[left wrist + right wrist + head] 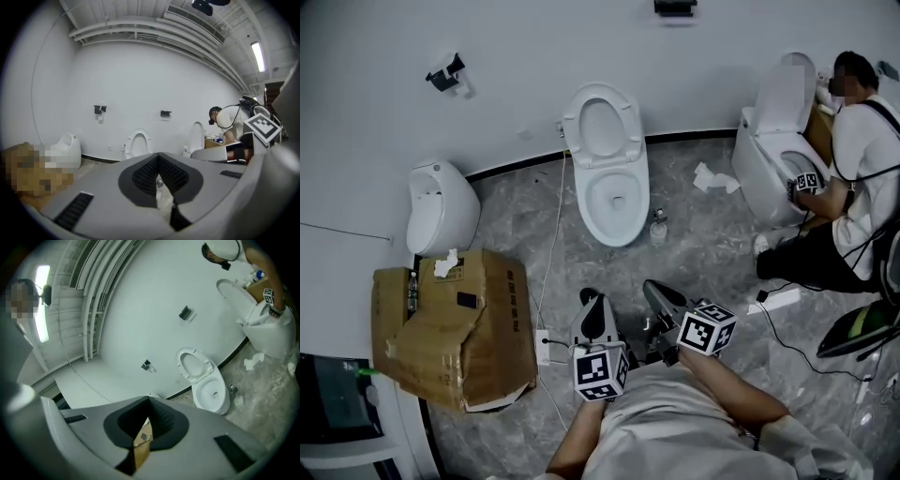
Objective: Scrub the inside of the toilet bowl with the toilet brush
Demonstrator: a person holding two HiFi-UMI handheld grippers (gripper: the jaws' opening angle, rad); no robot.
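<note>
Room: grey stone floor [581,253] against a white wall [516,66], with several fixtures along it.

Item 1, toilet [614,202]: stands ahead of me at the wall, seat and lid raised, bowl open and reachable; no foam, brush or tool in it that I can see.

Item 2, toilet brush: in neither of my tools; a small object [658,228] sits on the floor just beside the toilet's base, too small for me to tell whether it is the brush.

Item 3, left hand-held gripper [592,302]: clenched on nothing, well short of the toilet.

Item 4, right hand-held gripper [658,292]: likewise clenched and empty, near the left one.

Item 5, cardboard box [455,328]: on the floor to my left, clear of the path.

Item 6, another person [862,150]: busy at a separate toilet on the far right.

Progress, my judgement: nothing done; finding and taking the brush, reaching the bowl and all scrubbing remain.
</note>
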